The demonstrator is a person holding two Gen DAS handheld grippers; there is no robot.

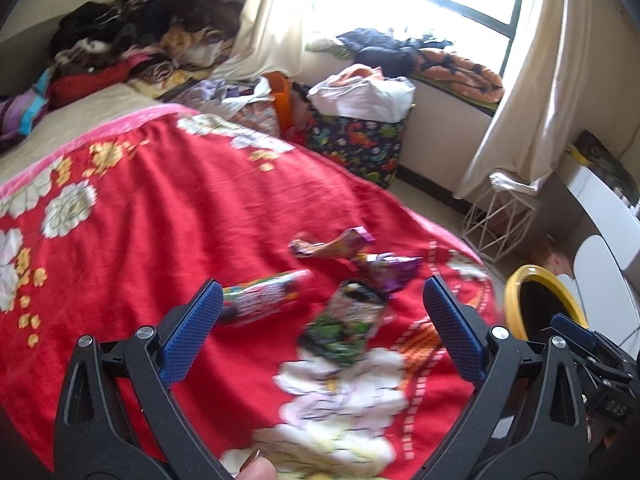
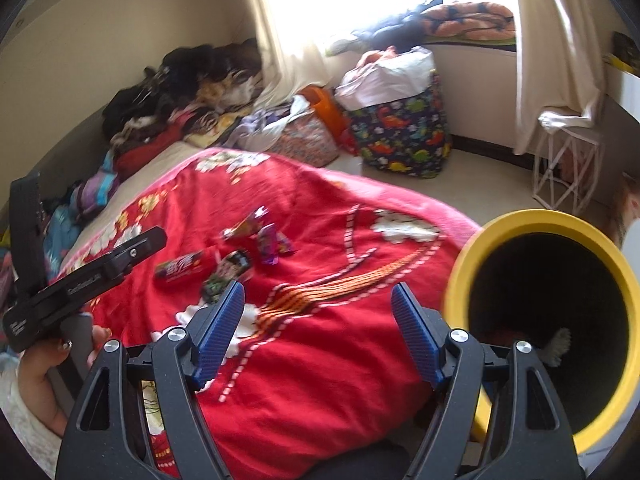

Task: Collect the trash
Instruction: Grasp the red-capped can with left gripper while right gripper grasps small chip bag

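Red floral fleece blanket [image 1: 160, 216] carries the litter: left to right, a cylindrical candy tube [image 1: 266, 294], a green crumpled wrapper [image 1: 344, 320] and purple foil wrappers [image 1: 384, 268]. Right of the blanket stands the yellow-rimmed bin [image 2: 520, 220]. Left gripper [image 1: 320, 308] and right gripper [image 2: 318, 312] both gape empty; I would pinch the green wrapper's raised edge, clear of the fleece.

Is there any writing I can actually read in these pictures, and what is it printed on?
Red wrapper: large white characters, too blurred to read.
Green wrapper: print blurred, unreadable.
Purple wrappers: print too small.
Left gripper's black handle: small white lettering, too blurred to read.
Nothing else legible.
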